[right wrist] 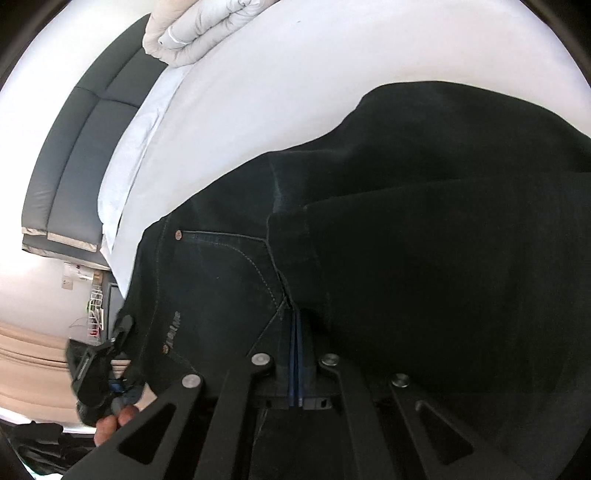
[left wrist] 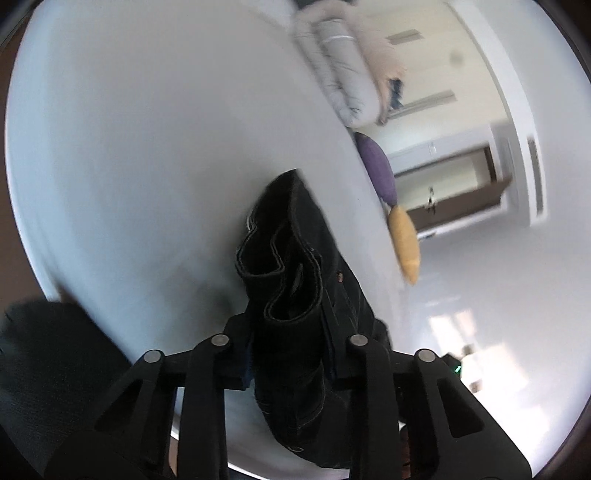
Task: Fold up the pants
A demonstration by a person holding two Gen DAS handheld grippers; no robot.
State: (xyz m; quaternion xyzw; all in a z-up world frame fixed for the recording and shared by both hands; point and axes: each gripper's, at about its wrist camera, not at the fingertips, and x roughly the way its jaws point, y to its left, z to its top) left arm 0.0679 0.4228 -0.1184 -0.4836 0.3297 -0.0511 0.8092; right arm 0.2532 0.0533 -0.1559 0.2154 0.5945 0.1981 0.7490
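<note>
The pants are dark, near-black jeans point(left wrist: 295, 258). In the left wrist view my left gripper point(left wrist: 291, 332) is shut on a bunched, folded part with hemmed edges, held above the white bed point(left wrist: 147, 147). In the right wrist view my right gripper point(right wrist: 297, 354) is shut on the jeans point(right wrist: 406, 240) near a seam by a riveted pocket point(right wrist: 221, 266). The cloth spreads over the white bed point(right wrist: 295, 74) and hides the fingertips. The other gripper and a hand show at the lower left point(right wrist: 103, 376).
A folded pale quilt point(left wrist: 343, 66) lies at the far side of the bed, also in the right wrist view point(right wrist: 192, 33). A purple cushion point(left wrist: 380, 170) and a yellow cushion point(left wrist: 404, 243) sit at the bed edge. A dark headboard point(right wrist: 74, 155) is on the left.
</note>
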